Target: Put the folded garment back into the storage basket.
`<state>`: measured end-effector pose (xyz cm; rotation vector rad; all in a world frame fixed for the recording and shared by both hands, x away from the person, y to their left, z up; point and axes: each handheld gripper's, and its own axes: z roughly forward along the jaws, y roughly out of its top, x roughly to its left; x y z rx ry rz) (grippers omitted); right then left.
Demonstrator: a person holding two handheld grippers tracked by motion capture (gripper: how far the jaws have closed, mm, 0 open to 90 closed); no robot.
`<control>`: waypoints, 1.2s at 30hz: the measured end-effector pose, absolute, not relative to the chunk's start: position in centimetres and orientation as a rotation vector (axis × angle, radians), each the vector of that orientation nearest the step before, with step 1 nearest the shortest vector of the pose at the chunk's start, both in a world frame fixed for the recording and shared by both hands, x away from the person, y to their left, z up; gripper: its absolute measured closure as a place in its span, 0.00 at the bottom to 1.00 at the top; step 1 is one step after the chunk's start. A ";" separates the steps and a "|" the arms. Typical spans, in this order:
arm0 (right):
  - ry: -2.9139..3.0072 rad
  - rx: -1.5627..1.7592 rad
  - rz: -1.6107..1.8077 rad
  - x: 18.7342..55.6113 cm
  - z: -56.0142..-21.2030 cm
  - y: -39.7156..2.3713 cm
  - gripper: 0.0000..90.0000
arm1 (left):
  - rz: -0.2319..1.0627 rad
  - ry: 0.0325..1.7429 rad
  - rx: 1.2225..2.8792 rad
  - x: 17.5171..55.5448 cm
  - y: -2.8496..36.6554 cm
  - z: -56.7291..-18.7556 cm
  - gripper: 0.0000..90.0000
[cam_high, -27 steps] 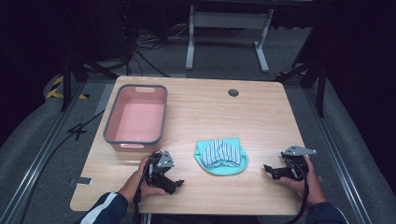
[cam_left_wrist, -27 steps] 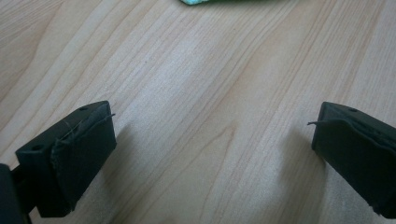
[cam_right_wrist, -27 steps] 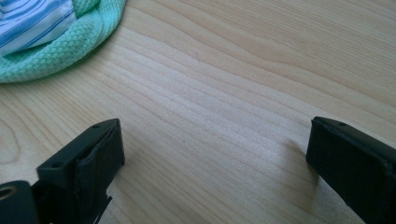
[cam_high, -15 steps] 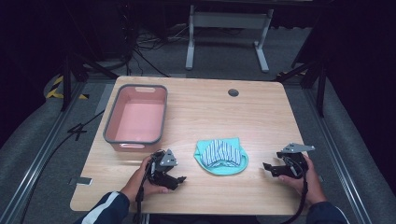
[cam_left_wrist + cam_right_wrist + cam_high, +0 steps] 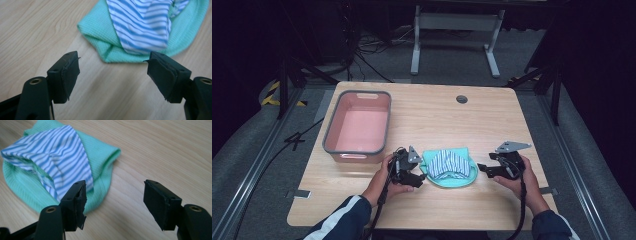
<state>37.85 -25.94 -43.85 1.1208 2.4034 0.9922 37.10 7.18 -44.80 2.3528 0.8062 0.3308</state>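
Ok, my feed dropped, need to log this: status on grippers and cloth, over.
Left gripper open, right gripper open, both empty. Striped cloth on green cloth between them, untouched. Pink bin off left, nothing blocking.

A dim lab: wooden table (image 5: 427, 115) amid floor cables (image 5: 362, 47) and a metal stand (image 5: 454, 30).
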 end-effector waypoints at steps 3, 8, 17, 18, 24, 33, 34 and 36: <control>2.424 1.113 1.018 38.7 -43.7 -24.6 0.40 | 0.345 0.830 2.341 38.0 6.6 -44.8 0.29; 2.453 1.107 0.966 39.8 -44.2 -22.8 0.40 | 0.335 0.862 2.331 39.5 5.9 -45.1 0.29; 2.484 1.159 0.889 41.3 -46.1 -21.3 0.40 | 0.312 0.897 2.362 41.3 5.6 -46.8 0.26; 2.487 1.157 0.882 41.3 -46.2 -21.2 0.40 | 0.297 0.899 2.362 41.4 5.6 -46.9 0.25; 2.486 1.202 0.902 41.4 -46.9 -21.3 0.36 | 0.270 0.897 2.346 41.7 5.5 -47.2 0.22; 2.516 1.162 0.885 40.3 -46.5 -20.5 0.64 | 0.230 0.824 2.393 42.1 5.1 -46.7 0.37; 2.518 1.166 0.882 40.2 -46.5 -20.5 0.66 | 0.226 0.813 2.387 42.2 5.1 -46.7 0.40; 2.520 1.169 0.889 40.1 -46.5 -20.4 0.71 | 0.223 0.793 2.391 42.3 5.1 -46.7 0.47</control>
